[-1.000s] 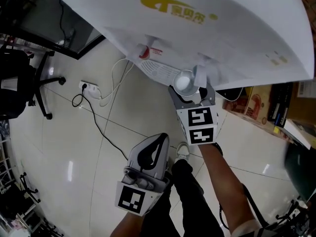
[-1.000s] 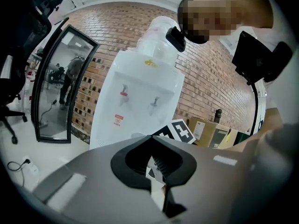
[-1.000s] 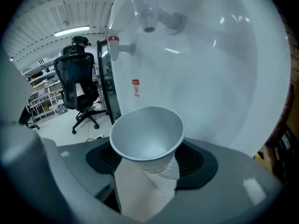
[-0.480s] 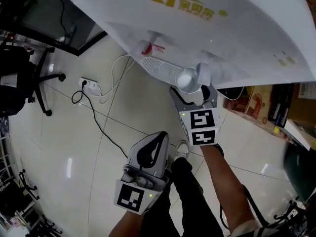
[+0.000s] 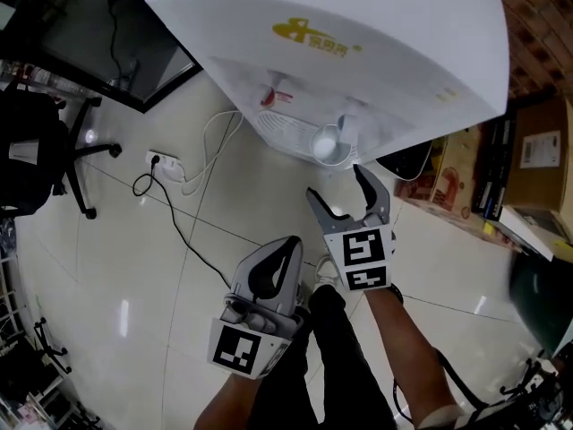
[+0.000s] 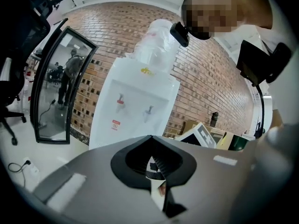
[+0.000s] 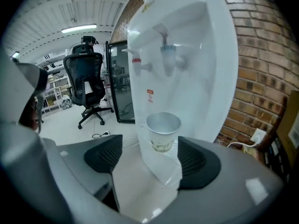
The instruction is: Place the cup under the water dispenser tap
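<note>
In the head view, the cup point(image 5: 329, 143) stands on the tray point(image 5: 288, 129) of the water dispenser point(image 5: 358, 52), under a tap point(image 5: 346, 125). The right tongs point(image 5: 349, 186) are wide and apart from it, above pale floor tiles point(image 5: 179, 267). In the left gripper view, the left tongs point(image 6: 152, 160) are closed and empty, with a brick wall point(image 6: 210, 73) behind. In the right gripper view, the cup point(image 7: 163, 132) is beyond the wide jaws, untouched, and an office chair point(image 7: 88, 73) stands at left.

In the head view the tap point(image 5: 347, 130) covers part of the cup point(image 5: 324, 147), and the water dispenser point(image 5: 376, 25) runs off the top edge. The cup's print is too blurred to read.
</note>
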`<state>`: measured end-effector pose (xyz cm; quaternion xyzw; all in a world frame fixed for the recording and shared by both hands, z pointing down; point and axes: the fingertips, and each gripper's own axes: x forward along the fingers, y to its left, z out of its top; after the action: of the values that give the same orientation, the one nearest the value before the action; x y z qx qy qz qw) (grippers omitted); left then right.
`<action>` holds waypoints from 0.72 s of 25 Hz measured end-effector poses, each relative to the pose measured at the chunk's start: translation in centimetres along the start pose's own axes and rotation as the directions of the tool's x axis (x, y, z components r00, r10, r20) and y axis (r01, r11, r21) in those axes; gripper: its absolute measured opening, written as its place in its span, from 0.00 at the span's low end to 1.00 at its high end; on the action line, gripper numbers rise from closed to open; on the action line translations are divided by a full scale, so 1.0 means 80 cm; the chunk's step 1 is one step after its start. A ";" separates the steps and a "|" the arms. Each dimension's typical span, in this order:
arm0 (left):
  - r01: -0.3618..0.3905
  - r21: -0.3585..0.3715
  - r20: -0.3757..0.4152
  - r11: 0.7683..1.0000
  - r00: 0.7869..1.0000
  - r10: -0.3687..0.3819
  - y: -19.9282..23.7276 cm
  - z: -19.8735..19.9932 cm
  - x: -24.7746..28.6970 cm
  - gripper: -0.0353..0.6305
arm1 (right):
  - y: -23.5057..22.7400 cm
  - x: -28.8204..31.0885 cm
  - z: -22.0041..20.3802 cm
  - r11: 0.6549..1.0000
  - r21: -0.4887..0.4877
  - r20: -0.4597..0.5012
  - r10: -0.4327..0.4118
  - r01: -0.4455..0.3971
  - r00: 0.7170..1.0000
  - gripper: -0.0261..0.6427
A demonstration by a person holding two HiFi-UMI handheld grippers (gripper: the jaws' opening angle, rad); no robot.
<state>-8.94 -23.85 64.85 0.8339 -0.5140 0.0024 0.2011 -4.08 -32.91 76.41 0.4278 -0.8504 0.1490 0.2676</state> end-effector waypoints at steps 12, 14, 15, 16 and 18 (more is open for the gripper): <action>0.025 0.041 0.067 0.999 0.997 -0.027 -0.042 0.102 -0.052 0.05 | 0.056 -0.130 0.094 1.000 0.011 0.077 0.023 -0.024 0.997 0.47; 0.036 0.044 0.077 0.998 0.996 -0.039 -0.054 0.124 -0.069 0.05 | 0.073 -0.158 0.114 0.999 0.003 0.091 0.033 -0.033 0.995 0.44; 0.039 0.047 0.081 0.998 0.996 -0.043 -0.059 0.134 -0.077 0.05 | 0.082 -0.173 0.126 0.999 -0.001 0.105 0.039 -0.039 0.994 0.42; 0.040 0.052 0.084 0.998 0.996 -0.044 -0.062 0.144 -0.085 0.05 | 0.090 -0.187 0.139 0.999 -0.007 0.121 0.044 -0.044 0.992 0.38; 0.040 0.065 0.095 0.997 0.994 -0.047 -0.068 0.164 -0.096 0.05 | 0.105 -0.214 0.167 0.998 -0.029 0.158 0.053 -0.049 0.986 0.32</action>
<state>-10.55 -19.54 49.37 0.8499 -0.5045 -0.0260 0.1498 -6.82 -23.35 55.39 0.4130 -0.8815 0.1105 0.2003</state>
